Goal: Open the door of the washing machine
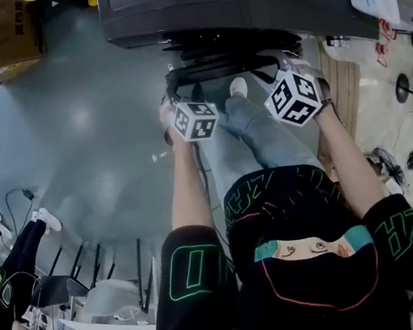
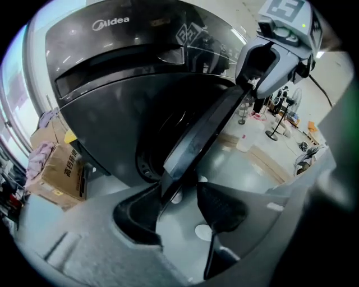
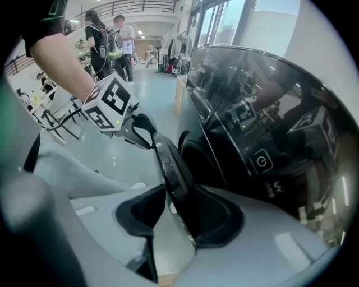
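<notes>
Already the door (image 2: 205, 132) hangs swung out from the front of the washing machine (image 2: 112, 89), which fills the upper left of the left gripper view, so the opening looks largely done.

At lower centre of that view the left gripper (image 2: 179, 191) has its jaws apart with the door's rim between them. The rim lies close against the left-hand pad and a clear gap shows before the other pad, so nothing is pinched. From there the door runs as a dark slanted bar to the upper right of the frame.

In its own view the right gripper (image 3: 179, 193) also has its jaws wide, the rim passing up between them at lower centre. The rim rests against the right-hand pad, and the other pad seems just short of it. I read that as a loose straddle, not a clamp.

The door looks like a thick, glossy ring: probably stiff, fairly heavy, and bound to its hinge, so it should swing along one fixed arc without flexing. That gloss is likely slippery under the pads. The sound hold is square across the rim, well away from the hinge, guiding along the arc and not twisting.
</notes>
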The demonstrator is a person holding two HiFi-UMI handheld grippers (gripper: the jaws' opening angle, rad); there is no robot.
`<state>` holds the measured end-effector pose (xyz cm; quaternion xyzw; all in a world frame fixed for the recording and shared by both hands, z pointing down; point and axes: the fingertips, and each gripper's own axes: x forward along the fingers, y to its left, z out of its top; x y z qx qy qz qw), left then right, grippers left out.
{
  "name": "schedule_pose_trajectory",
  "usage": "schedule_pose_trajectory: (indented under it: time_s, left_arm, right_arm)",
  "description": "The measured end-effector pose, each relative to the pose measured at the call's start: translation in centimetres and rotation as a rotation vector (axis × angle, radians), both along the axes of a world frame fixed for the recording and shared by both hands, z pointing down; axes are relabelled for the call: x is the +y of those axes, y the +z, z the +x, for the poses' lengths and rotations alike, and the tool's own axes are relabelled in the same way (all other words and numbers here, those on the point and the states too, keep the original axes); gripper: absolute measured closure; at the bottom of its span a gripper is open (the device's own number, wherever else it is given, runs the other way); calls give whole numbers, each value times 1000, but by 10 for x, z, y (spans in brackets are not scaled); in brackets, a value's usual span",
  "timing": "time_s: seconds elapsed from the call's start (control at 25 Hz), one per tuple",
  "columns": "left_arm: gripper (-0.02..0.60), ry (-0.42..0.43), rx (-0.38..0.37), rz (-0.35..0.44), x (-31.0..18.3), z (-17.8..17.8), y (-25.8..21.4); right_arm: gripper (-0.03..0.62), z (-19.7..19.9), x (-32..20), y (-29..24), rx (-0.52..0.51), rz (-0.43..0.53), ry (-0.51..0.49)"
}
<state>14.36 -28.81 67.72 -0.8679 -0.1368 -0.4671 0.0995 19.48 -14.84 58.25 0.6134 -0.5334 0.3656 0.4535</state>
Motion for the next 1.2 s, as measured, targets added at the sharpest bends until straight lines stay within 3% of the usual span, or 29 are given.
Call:
schedule_pose_trajectory:
  time_s: [0.44,0.92,1.2]
  left_arm:
    - [371,-208,-45,-28,36,-70,4]
    - [371,-480,-20,-42,104,-151,6]
    - [376,-583,-4,-71,149,-182,9]
  right_arm:
    - [430,-44,24,1,-42,13,-194]
    - [433,-95,66,6,-22,-71,-516]
    - [431,-112,96,10,-14,-105,-646]
